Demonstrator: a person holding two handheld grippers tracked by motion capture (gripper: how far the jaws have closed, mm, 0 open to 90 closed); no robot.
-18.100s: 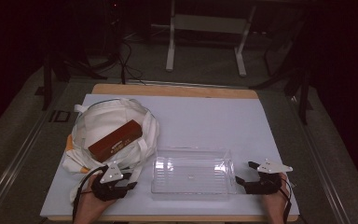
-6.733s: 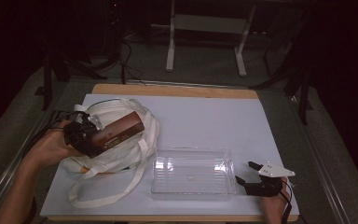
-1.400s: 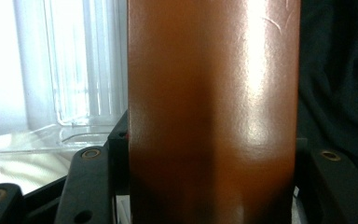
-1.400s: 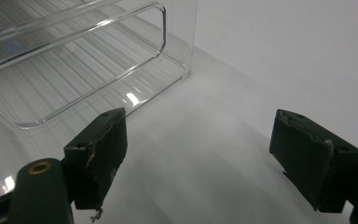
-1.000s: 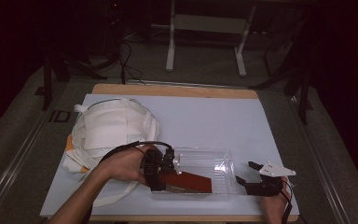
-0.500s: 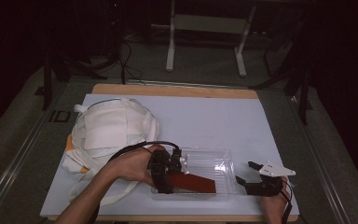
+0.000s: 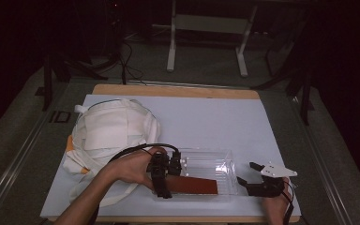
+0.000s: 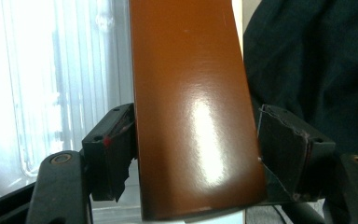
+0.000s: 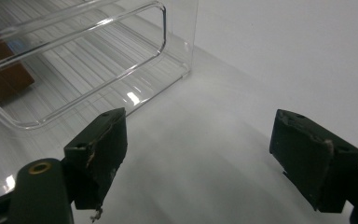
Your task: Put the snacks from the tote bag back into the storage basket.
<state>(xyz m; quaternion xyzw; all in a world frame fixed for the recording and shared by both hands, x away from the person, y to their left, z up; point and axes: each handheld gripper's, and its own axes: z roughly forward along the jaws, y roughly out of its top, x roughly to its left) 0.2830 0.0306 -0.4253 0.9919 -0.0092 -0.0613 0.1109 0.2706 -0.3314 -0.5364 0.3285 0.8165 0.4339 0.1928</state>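
Left gripper (image 8: 193,154) jaws just opened wide; brown box (image 8: 191,107) sits between them, pads barely clear of its sides, lying in the clear tray (image 7: 215,161). Right gripper (image 9: 214,154) jaws spread, nothing between, tray corner ahead-left of them.

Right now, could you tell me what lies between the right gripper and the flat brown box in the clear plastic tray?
In the high view, just the tray's right end wall and bare floor separate the right gripper from the brown box.
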